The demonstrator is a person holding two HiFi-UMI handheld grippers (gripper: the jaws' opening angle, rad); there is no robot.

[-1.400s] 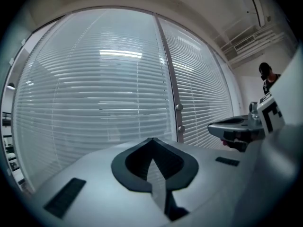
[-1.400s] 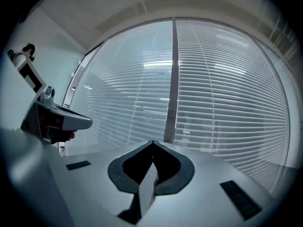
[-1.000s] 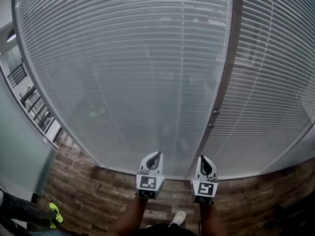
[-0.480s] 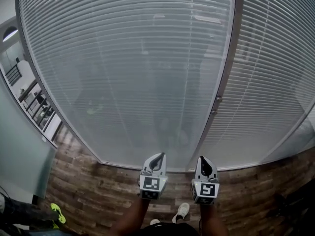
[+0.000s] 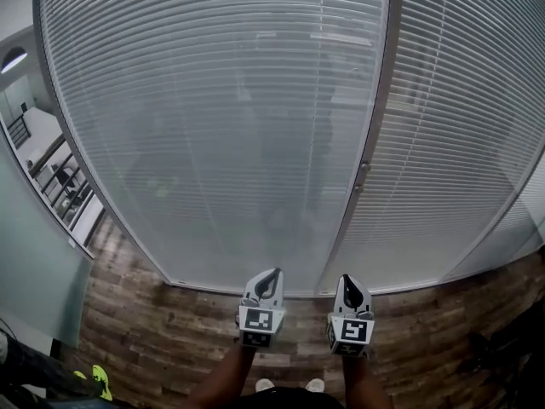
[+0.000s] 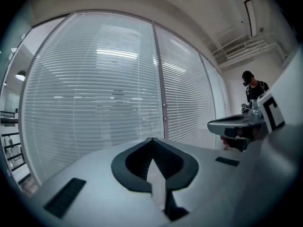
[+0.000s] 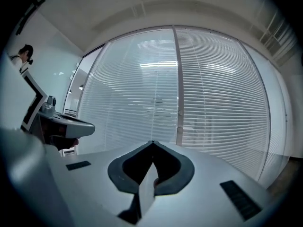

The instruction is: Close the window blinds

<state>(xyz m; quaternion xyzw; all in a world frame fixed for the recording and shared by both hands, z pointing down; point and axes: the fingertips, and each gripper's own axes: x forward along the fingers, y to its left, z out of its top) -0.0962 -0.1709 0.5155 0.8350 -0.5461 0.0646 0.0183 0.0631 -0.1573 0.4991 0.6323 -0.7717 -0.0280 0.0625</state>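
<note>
The blinds (image 5: 213, 126) hang full length on both sides of a grey upright post (image 5: 375, 126), reaching down to the floor (image 5: 153, 339), so lowering looks done. What seems left is turning the slats. On the left panel (image 5: 170, 186) dim shapes and light strips show through the thin horizontal slats, which suggests they are tilted partly open. The right panel (image 5: 451, 169) reads denser and whiter.

Neither tool is at work on them. The left gripper (image 5: 272, 273) and right gripper (image 5: 350, 279) are held low and side by side, pointing at the foot of the post and well apart from the blinds. Each has its jaws pressed together with nothing between them.

The slats are narrow, flat, pale and slightly glossy, with fine cords running down through them. Two small knobs (image 5: 362, 173) sit on the smooth metal post. The floor is rough-looking, brown wood-pattern plank.
</note>
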